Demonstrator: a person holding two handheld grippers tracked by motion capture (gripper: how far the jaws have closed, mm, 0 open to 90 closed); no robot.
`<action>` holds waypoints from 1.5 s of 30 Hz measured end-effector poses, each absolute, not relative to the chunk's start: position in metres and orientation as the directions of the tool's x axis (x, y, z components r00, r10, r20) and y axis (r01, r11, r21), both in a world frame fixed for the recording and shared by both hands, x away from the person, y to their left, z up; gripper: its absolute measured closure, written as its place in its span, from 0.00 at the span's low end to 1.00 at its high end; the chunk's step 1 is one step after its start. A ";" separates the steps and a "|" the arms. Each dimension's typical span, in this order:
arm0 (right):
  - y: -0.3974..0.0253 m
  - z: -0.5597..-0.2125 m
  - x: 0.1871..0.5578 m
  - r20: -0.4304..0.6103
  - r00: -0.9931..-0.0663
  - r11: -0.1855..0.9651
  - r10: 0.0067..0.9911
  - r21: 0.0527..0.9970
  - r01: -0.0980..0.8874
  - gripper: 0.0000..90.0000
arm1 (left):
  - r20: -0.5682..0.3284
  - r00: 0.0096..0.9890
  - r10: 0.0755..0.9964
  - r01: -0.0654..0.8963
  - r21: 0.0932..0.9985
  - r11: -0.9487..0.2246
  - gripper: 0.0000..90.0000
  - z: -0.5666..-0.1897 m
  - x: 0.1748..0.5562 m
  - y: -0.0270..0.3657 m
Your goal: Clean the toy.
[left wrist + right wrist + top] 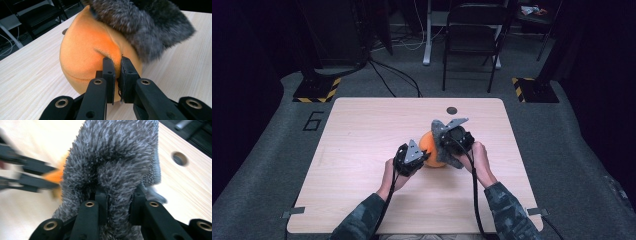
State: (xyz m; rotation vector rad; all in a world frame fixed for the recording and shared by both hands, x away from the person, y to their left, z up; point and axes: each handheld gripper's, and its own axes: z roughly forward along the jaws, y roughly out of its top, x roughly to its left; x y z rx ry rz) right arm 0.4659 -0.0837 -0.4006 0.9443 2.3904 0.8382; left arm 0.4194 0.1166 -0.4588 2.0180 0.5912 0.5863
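Mid-table, the left gripper [115, 65] pinches the orange plush [87, 52] while the right gripper [119, 195] clamps the grey fur cloth [112, 157] draped over its top.

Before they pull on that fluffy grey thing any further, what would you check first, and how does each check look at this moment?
1. Left gripper pinching the orange plush: ok, jaws closed on a fold of its fabric.
2. Right gripper gripping the grey furry cover: ok, fur bunched between the jaws.
3. Cover off the plush: not ok, it drapes over the top.
4. Plush resting on the table: ok.
5. Room to pull: ok, bare wood around; the round hole lies beyond.
6. Whether the cover is snagged or stitched on: cannot tell.
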 end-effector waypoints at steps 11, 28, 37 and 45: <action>-0.098 -0.420 0.479 -0.144 -0.639 0.558 0.756 0.651 0.514 0.83 | 0.163 0.771 0.616 0.194 0.860 -0.471 0.89 -0.458 0.422 0.121; -0.086 -0.428 0.475 -0.145 -0.641 0.559 0.753 0.656 0.508 0.83 | 0.121 0.747 0.653 0.263 0.849 -0.458 0.44 -0.439 0.437 0.117; -0.085 -0.428 0.474 -0.150 -0.652 0.567 0.743 0.659 0.495 0.83 | 0.100 0.759 0.644 0.319 0.805 -0.500 0.33 -0.439 0.454 0.110; -0.089 -0.429 0.474 -0.125 -0.650 0.548 0.750 0.667 0.504 0.83 | 0.190 0.758 0.624 0.293 0.755 -0.586 0.54 -0.447 0.455 0.099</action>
